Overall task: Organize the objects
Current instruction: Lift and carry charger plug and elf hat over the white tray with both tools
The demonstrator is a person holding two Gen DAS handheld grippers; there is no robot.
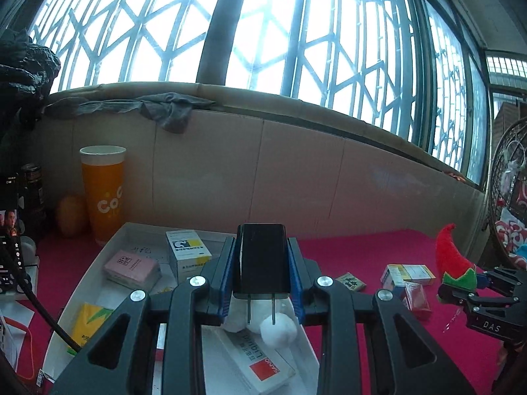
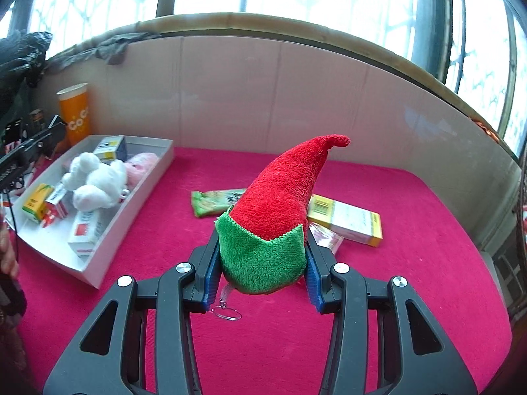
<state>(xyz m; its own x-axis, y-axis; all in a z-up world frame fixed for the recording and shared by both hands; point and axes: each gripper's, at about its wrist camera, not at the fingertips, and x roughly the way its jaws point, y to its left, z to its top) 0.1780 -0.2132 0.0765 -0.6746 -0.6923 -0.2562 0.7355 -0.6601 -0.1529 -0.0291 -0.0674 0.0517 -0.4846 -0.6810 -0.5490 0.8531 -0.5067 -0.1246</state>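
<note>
Black wall charger clamped between the left gripper pads, prongs pointing back toward the camera, held above the white tray. Under the jaws in the tray: white plush and a white-and-red box. Pink box ahead-left. Right wrist: right gripper squeezing a plush elf hat by its green cuff, red tip up, clear keyring dangling below. Yellow medicine box and green packet on red cloth just ahead; tray off to the left.
</note>
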